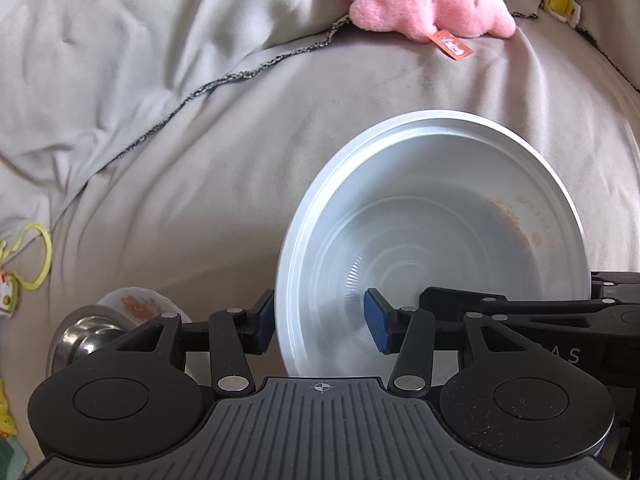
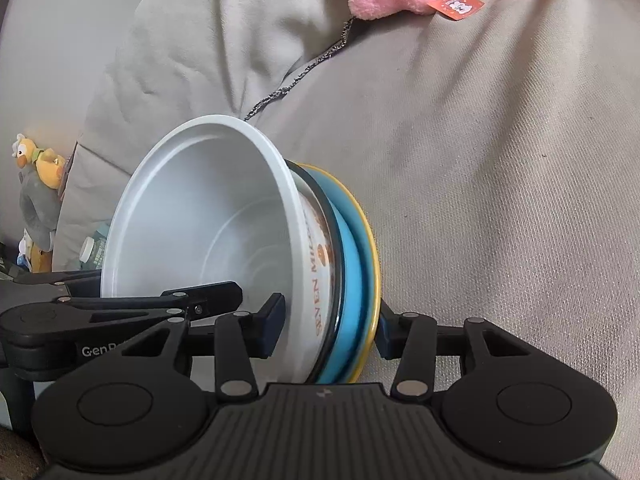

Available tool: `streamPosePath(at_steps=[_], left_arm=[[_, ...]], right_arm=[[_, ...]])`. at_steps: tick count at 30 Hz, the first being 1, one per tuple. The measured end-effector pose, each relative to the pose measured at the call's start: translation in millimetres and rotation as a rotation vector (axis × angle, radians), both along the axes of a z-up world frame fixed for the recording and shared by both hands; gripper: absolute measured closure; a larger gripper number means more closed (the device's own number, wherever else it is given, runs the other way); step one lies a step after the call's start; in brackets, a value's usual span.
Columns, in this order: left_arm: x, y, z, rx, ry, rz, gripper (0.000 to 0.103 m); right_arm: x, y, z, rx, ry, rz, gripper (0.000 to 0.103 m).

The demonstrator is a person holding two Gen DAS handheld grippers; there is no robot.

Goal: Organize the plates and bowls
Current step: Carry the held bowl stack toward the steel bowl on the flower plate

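Soft, even daylight fills both my views, bright without harsh glare. The white bowl point(image 1: 432, 240) ahead of my left hand-held gripper point(image 1: 320, 320) is smeared with motion blur along its rim, and shades darker toward its bottom. The grey blanket point(image 2: 500, 160) stays fairly sharp. The fisheye bends everything near the edges, and the corners go dark.
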State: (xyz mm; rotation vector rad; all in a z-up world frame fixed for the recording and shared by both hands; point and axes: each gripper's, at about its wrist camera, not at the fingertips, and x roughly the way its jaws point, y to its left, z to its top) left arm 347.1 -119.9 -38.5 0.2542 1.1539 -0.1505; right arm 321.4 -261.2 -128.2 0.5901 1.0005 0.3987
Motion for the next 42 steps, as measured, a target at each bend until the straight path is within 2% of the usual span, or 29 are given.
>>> streamPosePath(at_steps=[5,8,12,23,36,38,40,42], left_arm=[[-1.4,4.9,-0.1,-0.027,-0.005,0.001,0.051],[-1.2,10.9,0.6,-0.066,-0.001,0.016,0.052],[1.0,18.4,0.5,-0.112,0.015,0.029,0.052],[-1.7,10.7,-2.6,-0.063,0.022,0.008,0.052],[-4.8,22.6,-0.4,-0.088,0.043,0.024,0.052],[-0.7,26.1,-2.1,-0.088,0.061,0.029,0.055],[3.1,32.1,1.8,-0.092,0.067,0.042,0.067],[4.3,35.7,12.0,-0.087,0.042,0.034,0.067]], right_arm=[[-2.7,0.4,1.8,-0.007,-0.007,-0.006,0.057],[-0.7,-4.8,-0.2,0.025,0.018,-0.028,0.059],[0.8,-2.8,2.1,0.005,0.029,-0.032,0.06],[-3.3,2.5,7.6,-0.028,-0.01,-0.04,0.057],[-0.5,5.6,5.9,-0.009,0.011,-0.029,0.057],[6.0,2.4,5.5,0.012,0.037,-0.014,0.058],[12.7,-0.7,5.5,0.019,0.065,0.005,0.063],[16.5,-4.2,9.2,0.017,0.06,0.014,0.064]])
